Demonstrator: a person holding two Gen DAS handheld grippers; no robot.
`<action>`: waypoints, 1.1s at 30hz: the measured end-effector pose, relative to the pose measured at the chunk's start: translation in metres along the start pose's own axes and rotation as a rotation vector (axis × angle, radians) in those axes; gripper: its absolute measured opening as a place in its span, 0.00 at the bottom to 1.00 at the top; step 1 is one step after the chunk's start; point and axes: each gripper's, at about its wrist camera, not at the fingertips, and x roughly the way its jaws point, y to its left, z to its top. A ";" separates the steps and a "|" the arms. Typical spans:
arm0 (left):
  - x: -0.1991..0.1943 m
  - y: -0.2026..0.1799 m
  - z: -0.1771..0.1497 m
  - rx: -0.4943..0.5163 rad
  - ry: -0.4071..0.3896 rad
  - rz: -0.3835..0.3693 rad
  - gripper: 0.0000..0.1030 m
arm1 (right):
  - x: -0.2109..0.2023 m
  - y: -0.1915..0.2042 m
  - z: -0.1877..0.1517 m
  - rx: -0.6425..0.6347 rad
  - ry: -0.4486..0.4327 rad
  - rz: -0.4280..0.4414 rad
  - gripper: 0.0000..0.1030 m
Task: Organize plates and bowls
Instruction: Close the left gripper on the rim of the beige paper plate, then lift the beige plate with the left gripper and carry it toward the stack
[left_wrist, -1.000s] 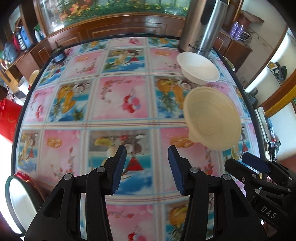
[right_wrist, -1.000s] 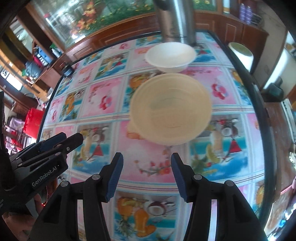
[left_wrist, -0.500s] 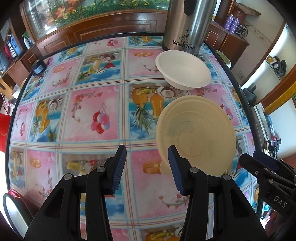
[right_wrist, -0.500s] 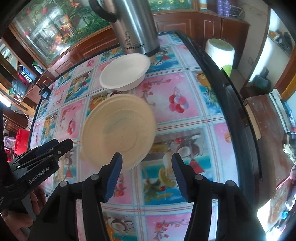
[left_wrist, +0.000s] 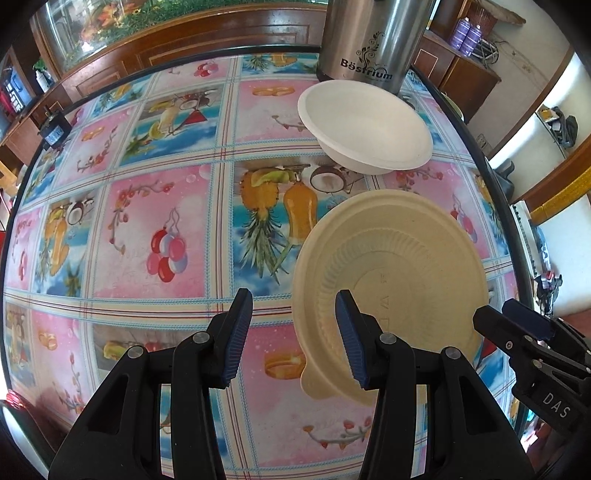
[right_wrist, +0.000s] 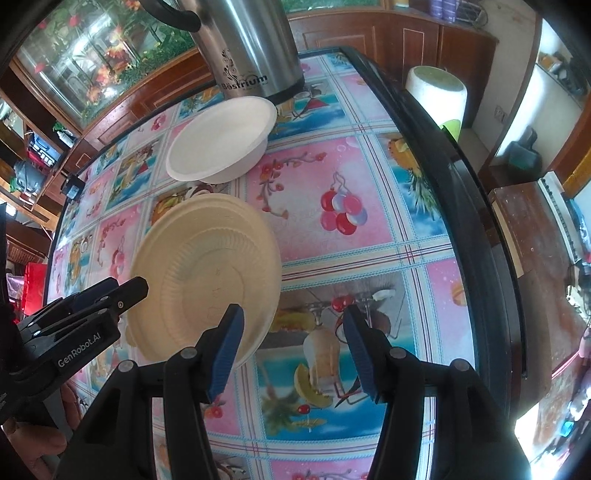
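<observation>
A beige plate (left_wrist: 391, 280) lies on the patterned tablecloth, also in the right wrist view (right_wrist: 207, 273). A white bowl (left_wrist: 364, 127) stands just beyond it, in front of a steel kettle, and shows in the right wrist view (right_wrist: 221, 138) too. My left gripper (left_wrist: 293, 334) is open and empty, its right finger over the plate's near-left rim. My right gripper (right_wrist: 293, 350) is open and empty, its left finger over the plate's near-right rim. Each gripper shows at the edge of the other's view.
A tall steel kettle (left_wrist: 369, 40) stands at the table's far side (right_wrist: 243, 48). The table's black right edge (right_wrist: 476, 206) runs close by, with a white and green cylinder (right_wrist: 437, 92) beyond it. Wooden cabinets line the back.
Both grippers have moved forward toward the plate and spread apart to flank it; the plate and bowl look larger. Both stay open.
</observation>
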 end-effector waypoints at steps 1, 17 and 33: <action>0.003 -0.001 0.000 0.000 0.005 -0.002 0.45 | 0.002 -0.001 0.001 0.001 0.002 0.000 0.55; 0.033 -0.012 -0.001 0.026 0.066 -0.038 0.25 | 0.019 0.002 0.009 -0.032 0.028 0.080 0.09; -0.022 0.031 -0.038 -0.022 0.016 -0.028 0.21 | -0.007 0.038 -0.014 -0.079 0.028 0.110 0.08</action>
